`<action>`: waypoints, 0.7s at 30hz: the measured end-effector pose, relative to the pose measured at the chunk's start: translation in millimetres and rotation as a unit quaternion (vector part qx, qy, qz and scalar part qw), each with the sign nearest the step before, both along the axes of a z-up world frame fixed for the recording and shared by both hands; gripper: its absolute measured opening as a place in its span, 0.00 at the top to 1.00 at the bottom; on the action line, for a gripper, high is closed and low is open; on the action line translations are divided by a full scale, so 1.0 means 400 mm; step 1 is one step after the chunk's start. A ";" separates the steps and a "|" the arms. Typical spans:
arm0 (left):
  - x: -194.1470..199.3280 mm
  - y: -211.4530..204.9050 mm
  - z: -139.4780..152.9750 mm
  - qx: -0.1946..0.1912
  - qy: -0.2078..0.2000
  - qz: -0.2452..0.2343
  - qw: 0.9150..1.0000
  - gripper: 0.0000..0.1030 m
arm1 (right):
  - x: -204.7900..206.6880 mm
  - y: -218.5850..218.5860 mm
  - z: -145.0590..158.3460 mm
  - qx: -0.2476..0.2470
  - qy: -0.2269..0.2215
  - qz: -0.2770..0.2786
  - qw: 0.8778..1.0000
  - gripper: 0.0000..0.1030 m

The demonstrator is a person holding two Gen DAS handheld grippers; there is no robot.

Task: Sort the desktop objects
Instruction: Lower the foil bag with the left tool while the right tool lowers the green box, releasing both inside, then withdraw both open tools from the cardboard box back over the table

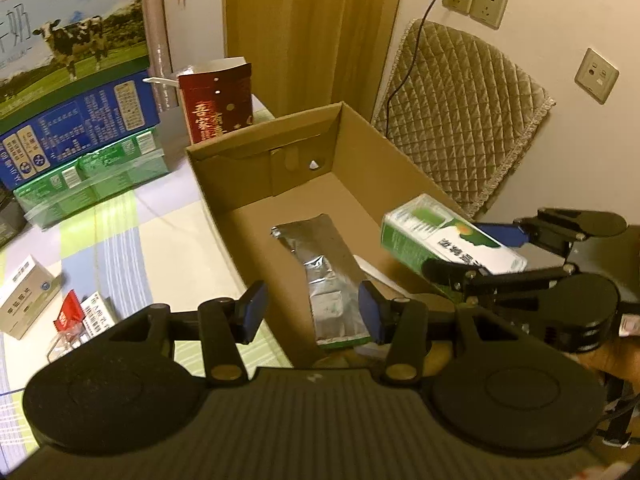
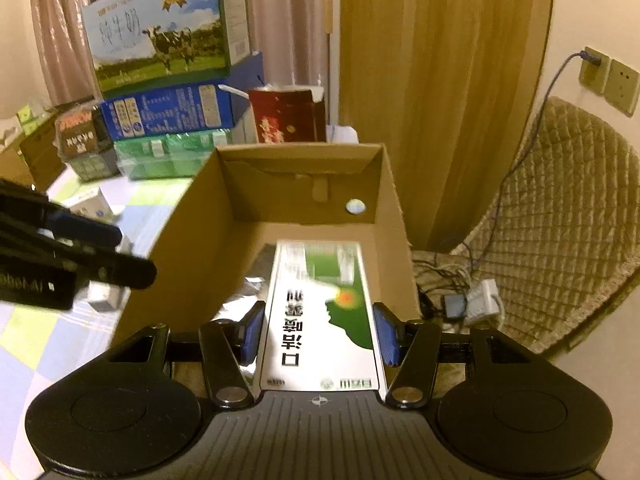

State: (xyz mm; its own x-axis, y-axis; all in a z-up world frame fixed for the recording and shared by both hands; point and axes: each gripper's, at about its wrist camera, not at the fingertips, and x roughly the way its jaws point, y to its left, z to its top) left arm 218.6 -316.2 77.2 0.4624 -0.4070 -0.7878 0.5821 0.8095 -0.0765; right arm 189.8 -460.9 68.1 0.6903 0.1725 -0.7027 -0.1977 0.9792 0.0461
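My right gripper is shut on a green-and-white carton and holds it over the open cardboard box. In the left wrist view the carton hangs above the box's right wall, held by the right gripper. A silver foil pouch lies inside the box. My left gripper is open and empty, above the box's near left wall. Small white medicine boxes and a red-and-white pack lie on the checked tablecloth to the left.
Stacked milk cartons and a green shrink-wrapped pack stand at the back left. A dark red box stands behind the cardboard box. A quilted chair with a cable stands to the right.
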 end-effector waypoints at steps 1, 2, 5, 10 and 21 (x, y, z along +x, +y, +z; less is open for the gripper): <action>-0.002 0.006 0.000 0.001 0.000 0.001 1.000 0.57 | 0.003 0.002 0.004 -0.001 -0.001 0.001 1.000 0.48; -0.005 0.013 -0.001 0.002 0.000 0.003 1.000 0.56 | 0.004 0.004 0.008 -0.005 -0.004 -0.001 1.000 0.44; -0.014 0.032 -0.001 0.003 -0.001 0.007 1.000 0.51 | -0.011 -0.001 0.018 -0.008 -0.010 -0.003 1.000 0.40; -0.034 0.068 -0.008 0.002 0.000 0.017 1.000 0.43 | -0.056 -0.009 0.015 -0.007 -0.003 -0.008 1.000 0.36; -0.130 0.140 0.012 0.003 -0.014 0.030 0.999 0.21 | -0.200 0.038 0.035 -0.008 0.004 -0.008 1.000 0.11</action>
State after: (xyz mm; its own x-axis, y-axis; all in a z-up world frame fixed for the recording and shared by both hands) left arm 166.7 -260.3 82.0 0.5080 -0.3734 -0.7762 0.5351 0.8430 -0.0553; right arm 109.8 -445.8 81.9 0.6871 0.1504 -0.7108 -0.1812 0.9829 0.0329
